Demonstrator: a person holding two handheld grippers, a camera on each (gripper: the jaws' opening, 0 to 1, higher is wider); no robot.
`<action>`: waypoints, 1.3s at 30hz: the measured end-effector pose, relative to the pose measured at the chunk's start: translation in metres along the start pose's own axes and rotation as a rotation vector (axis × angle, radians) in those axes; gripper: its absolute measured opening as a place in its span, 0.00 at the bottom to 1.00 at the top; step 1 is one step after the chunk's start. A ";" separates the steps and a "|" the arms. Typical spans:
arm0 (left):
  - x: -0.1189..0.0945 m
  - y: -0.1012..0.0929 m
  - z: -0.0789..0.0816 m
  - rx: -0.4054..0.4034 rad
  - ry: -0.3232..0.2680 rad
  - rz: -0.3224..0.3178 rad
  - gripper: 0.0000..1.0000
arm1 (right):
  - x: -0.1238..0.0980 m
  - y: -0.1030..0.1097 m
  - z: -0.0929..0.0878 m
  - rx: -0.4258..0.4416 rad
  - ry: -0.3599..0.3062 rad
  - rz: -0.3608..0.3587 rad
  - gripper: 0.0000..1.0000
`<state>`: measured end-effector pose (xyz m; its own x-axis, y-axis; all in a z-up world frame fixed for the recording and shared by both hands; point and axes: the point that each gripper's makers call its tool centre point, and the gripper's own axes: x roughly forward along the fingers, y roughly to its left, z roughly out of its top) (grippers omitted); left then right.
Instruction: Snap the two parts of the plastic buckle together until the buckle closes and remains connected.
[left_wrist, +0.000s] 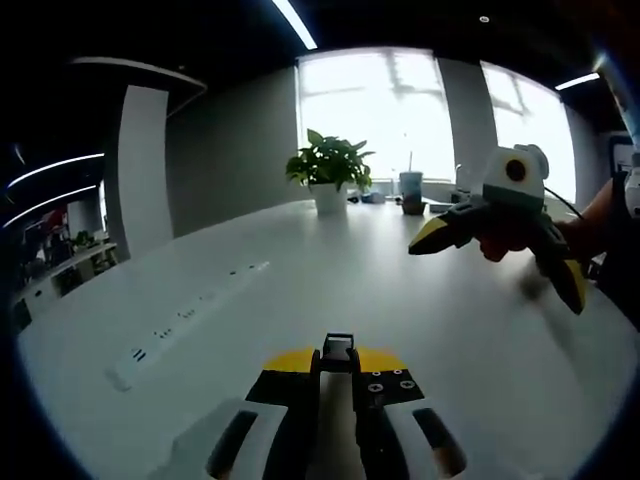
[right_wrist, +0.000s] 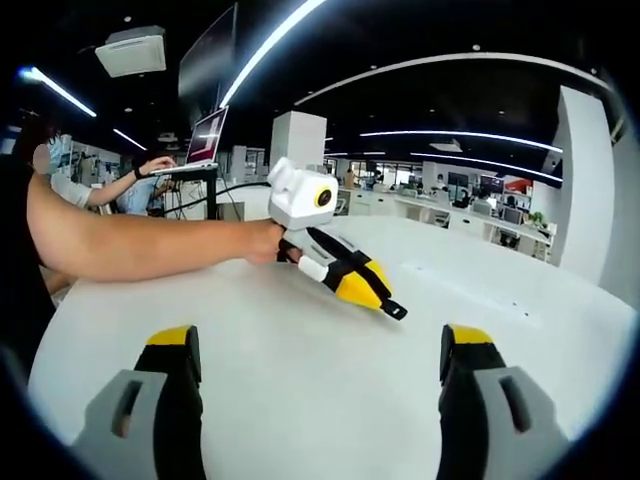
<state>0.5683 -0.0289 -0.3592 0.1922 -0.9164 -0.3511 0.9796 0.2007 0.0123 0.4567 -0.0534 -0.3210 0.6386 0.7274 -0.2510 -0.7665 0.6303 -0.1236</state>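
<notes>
Left gripper view: a black buckle part (left_wrist: 338, 351) is pinched between the narrow jaws of the left gripper (left_wrist: 338, 372), over the white table (left_wrist: 300, 270). The right gripper (left_wrist: 497, 262) is seen at right, jaws wide.

Right gripper view: the right jaws are spread wide, nothing held; the buckle part protrudes from the left gripper's tip.

The white table (left_wrist: 250, 250) looks smooth and faintly glossy, while the black buckle part (left_wrist: 338, 352) looks like matt plastic.

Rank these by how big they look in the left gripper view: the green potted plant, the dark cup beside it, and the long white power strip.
1. Long white power strip, stretched across the white table.
2. Green potted plant.
3. Dark cup.
The strip lies nearer the camera, so its real size against the plant is unsure.
</notes>
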 end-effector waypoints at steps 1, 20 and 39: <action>0.000 0.000 0.000 -0.002 -0.002 0.000 0.10 | 0.000 0.000 0.000 0.001 0.001 0.001 1.00; -0.004 -0.024 -0.001 -0.006 -0.003 0.000 0.10 | 0.002 0.000 -0.002 -0.006 0.010 0.001 1.00; -0.003 -0.025 -0.005 -0.012 0.036 0.007 0.09 | 0.002 -0.001 -0.001 -0.015 0.009 0.001 1.00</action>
<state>0.5429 -0.0292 -0.3636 0.1965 -0.9020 -0.3845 0.9774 0.2115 0.0034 0.4584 -0.0526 -0.3227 0.6375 0.7252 -0.2602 -0.7679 0.6257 -0.1375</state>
